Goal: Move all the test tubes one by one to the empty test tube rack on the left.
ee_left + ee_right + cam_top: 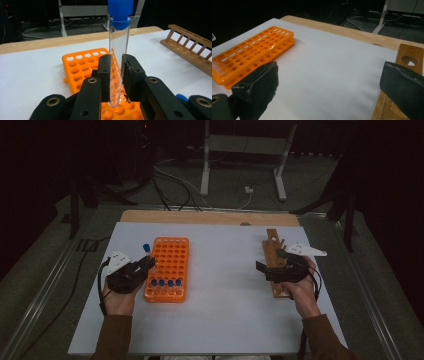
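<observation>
My left gripper point(147, 263) is shut on a clear test tube point(119, 57) with a blue cap point(146, 248). It holds the tube upright at the left edge of the orange tube rack point(169, 255). In the left gripper view the jaws point(116, 75) pinch the tube's lower half, and its rounded bottom hangs just above the rack's holes point(82, 66). Several blue-capped tubes point(165, 283) stand in the rack's near row. My right gripper point(270, 260) is open above the wooden rack point(274, 251), with nothing between its wide-set jaws point(332, 87).
A white mat point(225, 300) covers the table, and a strip of bare wood point(210, 217) shows at the far edge. Cables and a metal stand point(245, 150) lie on the floor beyond. The orange rack point(252, 55) and the wooden rack point(409, 57) flank open mat.
</observation>
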The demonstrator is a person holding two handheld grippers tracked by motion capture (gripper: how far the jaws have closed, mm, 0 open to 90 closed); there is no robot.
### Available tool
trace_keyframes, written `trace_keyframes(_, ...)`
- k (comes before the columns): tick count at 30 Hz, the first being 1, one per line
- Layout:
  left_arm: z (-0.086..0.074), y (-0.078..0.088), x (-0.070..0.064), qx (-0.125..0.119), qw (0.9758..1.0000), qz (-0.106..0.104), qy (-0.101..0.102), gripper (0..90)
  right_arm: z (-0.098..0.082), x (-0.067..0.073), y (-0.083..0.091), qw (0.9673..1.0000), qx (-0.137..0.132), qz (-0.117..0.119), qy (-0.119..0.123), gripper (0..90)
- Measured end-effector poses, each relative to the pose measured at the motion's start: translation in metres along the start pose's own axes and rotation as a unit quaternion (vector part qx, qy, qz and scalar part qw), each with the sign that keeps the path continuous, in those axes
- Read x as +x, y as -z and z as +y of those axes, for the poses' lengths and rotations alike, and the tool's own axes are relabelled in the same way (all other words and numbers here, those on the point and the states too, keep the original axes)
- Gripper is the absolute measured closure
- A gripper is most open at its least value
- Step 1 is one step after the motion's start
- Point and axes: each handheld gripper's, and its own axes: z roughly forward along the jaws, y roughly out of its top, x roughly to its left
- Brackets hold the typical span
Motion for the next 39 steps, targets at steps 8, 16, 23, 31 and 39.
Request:
trace_keyframes(8, -0.016, 0.006, 0.002, -0.001, 1.0, 0.005, 0.002, 78.3, -0.002, -0.003, 0.004, 1.0, -0.004, -0.003, -0.004, 1.9)
trace_keyframes(16, -0.032, 0.011, 0.002, 0.002, 0.9999, 0.007, 0.008, 78.2, -0.004, -0.004, 0.006, 1.0, -0.005, -0.001, -0.007, 1.8)
trace_keyframes(23, -0.042, 0.011, 0.002, 0.013, 0.9999, 0.005, 0.007, 78.3, -0.006, -0.006, 0.008, 0.9999, -0.008, 0.0, -0.011, 1.8)
trace_keyframes(31, -0.049, 0.011, -0.003, 0.032, 0.9995, 0.006, -0.005, 78.2, -0.006, -0.008, 0.011, 0.9999, -0.011, 0.0, -0.013, 1.8)
trace_keyframes(39, -0.059, 0.012, -0.002, 0.053, 0.9985, 0.013, -0.006, 78.2, -0.007, -0.008, 0.011, 0.9998, -0.011, 0.001, -0.014, 1.9)
